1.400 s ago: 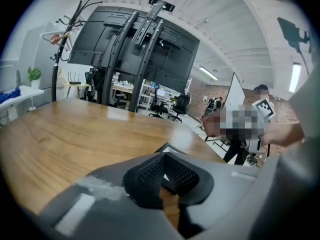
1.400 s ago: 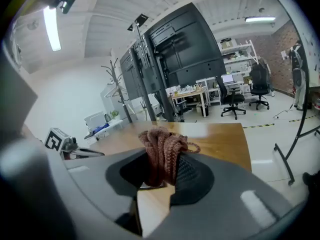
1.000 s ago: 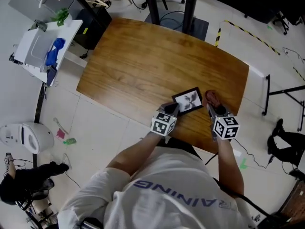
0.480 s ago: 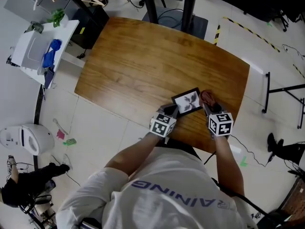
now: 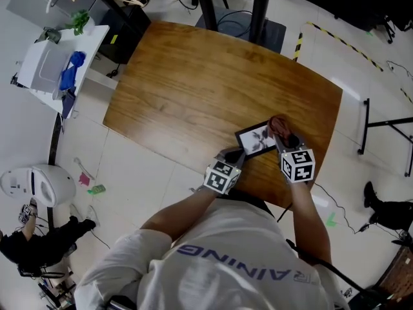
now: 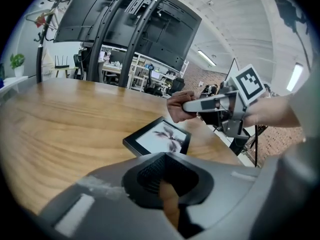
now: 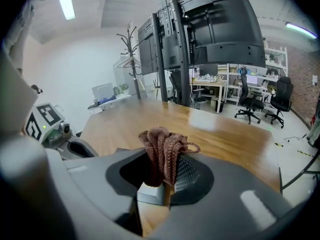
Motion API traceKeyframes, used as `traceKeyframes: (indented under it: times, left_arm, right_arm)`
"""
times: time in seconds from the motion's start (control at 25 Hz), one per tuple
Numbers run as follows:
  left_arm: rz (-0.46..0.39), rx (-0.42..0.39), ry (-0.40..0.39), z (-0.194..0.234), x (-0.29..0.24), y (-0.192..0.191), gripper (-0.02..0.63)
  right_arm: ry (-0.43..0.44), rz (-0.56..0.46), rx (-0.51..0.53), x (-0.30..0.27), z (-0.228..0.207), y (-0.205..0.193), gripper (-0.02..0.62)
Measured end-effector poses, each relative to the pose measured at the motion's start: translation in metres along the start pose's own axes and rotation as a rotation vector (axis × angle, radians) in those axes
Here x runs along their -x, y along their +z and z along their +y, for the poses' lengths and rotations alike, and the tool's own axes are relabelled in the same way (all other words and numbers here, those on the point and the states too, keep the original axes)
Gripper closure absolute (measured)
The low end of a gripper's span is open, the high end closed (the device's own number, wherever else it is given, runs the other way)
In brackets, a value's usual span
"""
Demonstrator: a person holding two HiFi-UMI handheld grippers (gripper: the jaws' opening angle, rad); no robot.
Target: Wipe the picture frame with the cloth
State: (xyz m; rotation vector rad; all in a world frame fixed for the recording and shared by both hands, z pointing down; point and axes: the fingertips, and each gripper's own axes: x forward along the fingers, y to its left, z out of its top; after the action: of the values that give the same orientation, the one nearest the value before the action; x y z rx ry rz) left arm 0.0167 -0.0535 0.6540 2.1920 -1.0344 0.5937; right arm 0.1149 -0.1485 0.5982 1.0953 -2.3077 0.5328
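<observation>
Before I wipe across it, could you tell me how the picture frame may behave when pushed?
The picture frame lies flat on the smooth wooden table, so it would probably slide, not tip. It looks thin, so likely light.

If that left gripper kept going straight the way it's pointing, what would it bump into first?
Most likely the picture frame, lying flat just ahead of the left gripper.

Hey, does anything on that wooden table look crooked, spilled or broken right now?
Nothing looks spilled or broken. The picture frame lies flat but skewed to the edge of the table, near the person's side. The brown cloth is bunched up in the right gripper, at the frame's right end.
</observation>
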Motion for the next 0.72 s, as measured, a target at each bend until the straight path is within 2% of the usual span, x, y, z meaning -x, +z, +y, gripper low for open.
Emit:
traceKeyframes:
  times: [0.16, 0.52, 0.72]
  left_arm:
    - [0.022, 0.005, -0.023, -0.011, 0.0, -0.013, 0.6]
    - [0.048, -0.027, -0.034, -0.012, -0.006, -0.016, 0.598]
    - [0.088, -0.041, -0.021, -0.01, -0.007, -0.014, 0.6]
  right_arm:
    - [0.004, -0.006, 0.011, -0.009, -0.001, 0.007, 0.479]
    - [-0.002, 0.102, 0.13, -0.036, 0.001, -0.01, 0.477]
    - [-0.03, 0.143, 0.127, -0.032, -0.004, -0.019, 0.474]
